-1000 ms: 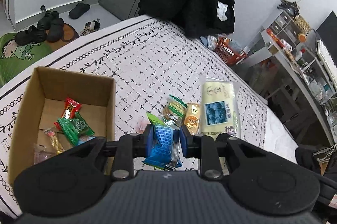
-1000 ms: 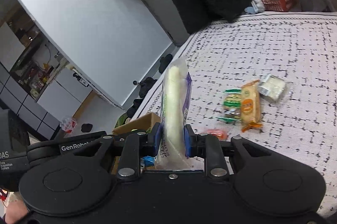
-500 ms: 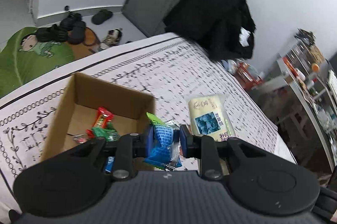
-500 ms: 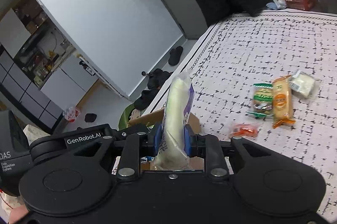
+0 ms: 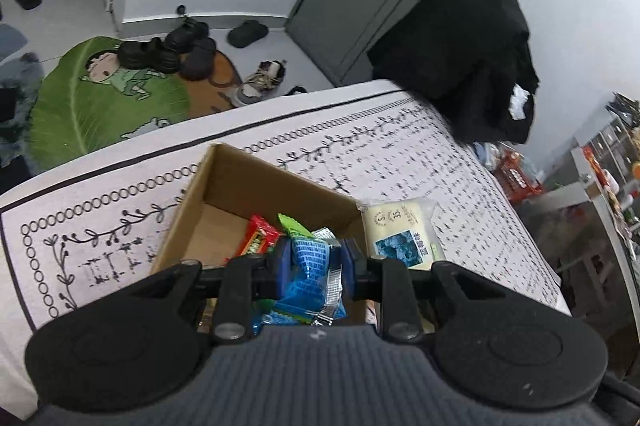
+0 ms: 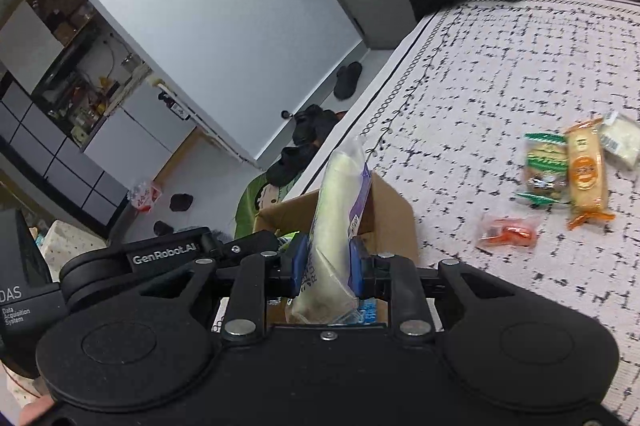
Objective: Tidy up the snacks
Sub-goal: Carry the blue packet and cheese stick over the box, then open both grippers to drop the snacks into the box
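The left hand-held gripper (image 5: 313,263) is clenched on a blue snack packet (image 5: 307,268), its blue pads pressing the wrapper from both sides. The packet is crinkled, bright blue with a fine white grid print and a silver crimped edge, and a green packet tip (image 5: 293,225) pokes up just behind it. It hangs over the open cardboard box (image 5: 256,181), which sits on a white patterned tablecloth (image 5: 120,201) with black rings and leaf vines along its border. Inside the box a red wrapped sweet (image 5: 258,238) lies on the brown floor. Just beside the box's right wall rests a flat pale yellow packet (image 5: 400,232) with a blue picture panel (the lettering is too small to read).

The right hand-held gripper (image 6: 329,262) is clamped on a long white snack in a clear bag (image 6: 334,222). The bag stands nearly upright between the pads, pale cream with a purple printed strip down one side, in front of the same cardboard box (image 6: 394,214).

Further off on the cloth lie loose snacks: a small orange-red packet (image 6: 507,232), a green-and-brown packet (image 6: 545,165), an orange wafer packet (image 6: 586,171) touching it, and a white packet (image 6: 620,139) at the edge.

A green leaf-shaped rug (image 5: 92,101) with dark shoes lies on the floor beyond the desk.
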A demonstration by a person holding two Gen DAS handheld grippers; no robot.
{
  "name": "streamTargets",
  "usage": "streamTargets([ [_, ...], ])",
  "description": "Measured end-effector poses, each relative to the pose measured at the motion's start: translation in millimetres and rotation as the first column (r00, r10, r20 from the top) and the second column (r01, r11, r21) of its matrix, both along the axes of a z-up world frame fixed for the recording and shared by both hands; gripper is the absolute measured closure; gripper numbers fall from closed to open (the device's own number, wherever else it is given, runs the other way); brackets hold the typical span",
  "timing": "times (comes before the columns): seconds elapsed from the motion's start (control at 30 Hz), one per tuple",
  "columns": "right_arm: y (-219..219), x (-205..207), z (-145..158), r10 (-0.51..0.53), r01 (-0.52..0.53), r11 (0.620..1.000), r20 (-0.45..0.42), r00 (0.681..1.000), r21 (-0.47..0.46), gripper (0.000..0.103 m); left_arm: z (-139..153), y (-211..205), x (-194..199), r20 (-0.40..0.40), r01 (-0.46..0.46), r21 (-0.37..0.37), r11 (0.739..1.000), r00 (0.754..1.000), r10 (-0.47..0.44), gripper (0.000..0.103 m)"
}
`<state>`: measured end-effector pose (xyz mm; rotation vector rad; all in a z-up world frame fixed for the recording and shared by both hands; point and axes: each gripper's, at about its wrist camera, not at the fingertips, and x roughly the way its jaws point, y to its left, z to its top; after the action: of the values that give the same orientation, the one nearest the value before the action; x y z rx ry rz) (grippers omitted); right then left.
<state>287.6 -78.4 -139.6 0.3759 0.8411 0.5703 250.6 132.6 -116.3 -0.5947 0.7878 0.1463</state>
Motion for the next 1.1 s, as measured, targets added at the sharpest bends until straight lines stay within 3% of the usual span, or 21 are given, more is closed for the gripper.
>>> streamTargets([
  [0.23,-8,6,3,-0.008,0.008,1.0,-0.004,1.0,0.015,0.064,-5,1,8,-0.03,-0.025,0.038,0.999,0.999,0.026,0.073],
  [0.3,-15,6,6,-0.025,0.025,1.0,-0.004,1.0,0.018,0.063,-6,-1,10,-0.037,-0.018,0.047,0.999,0.999,0.02,0.067],
  [0.37,-24,7,8,-0.04,0.04,0.999,-0.001,0.999,0.022,0.062,-7,-3,12,-0.049,-0.019,0.056,0.998,0.999,0.022,0.053],
  [0.5,-51,3,15,-0.079,0.078,0.996,0.019,0.997,0.036,0.057,1,-14,14,-0.048,0.012,0.094,0.996,0.999,-0.008,0.047],
  [0.67,-81,-4,21,-0.106,0.104,0.993,0.032,0.994,0.063,0.056,22,-39,8,-0.031,0.071,0.104,0.992,0.997,-0.068,0.029],
  [0.87,-107,-18,30,-0.106,0.102,0.992,0.063,0.992,0.07,0.046,47,-71,1,-0.028,0.149,0.156,0.976,0.989,-0.147,0.025],
  [1.1,-146,-30,45,-0.143,0.131,0.985,0.103,0.984,0.113,0.042,81,-98,-6,-0.039,0.17,0.221,0.96,0.985,-0.166,0.025],
])
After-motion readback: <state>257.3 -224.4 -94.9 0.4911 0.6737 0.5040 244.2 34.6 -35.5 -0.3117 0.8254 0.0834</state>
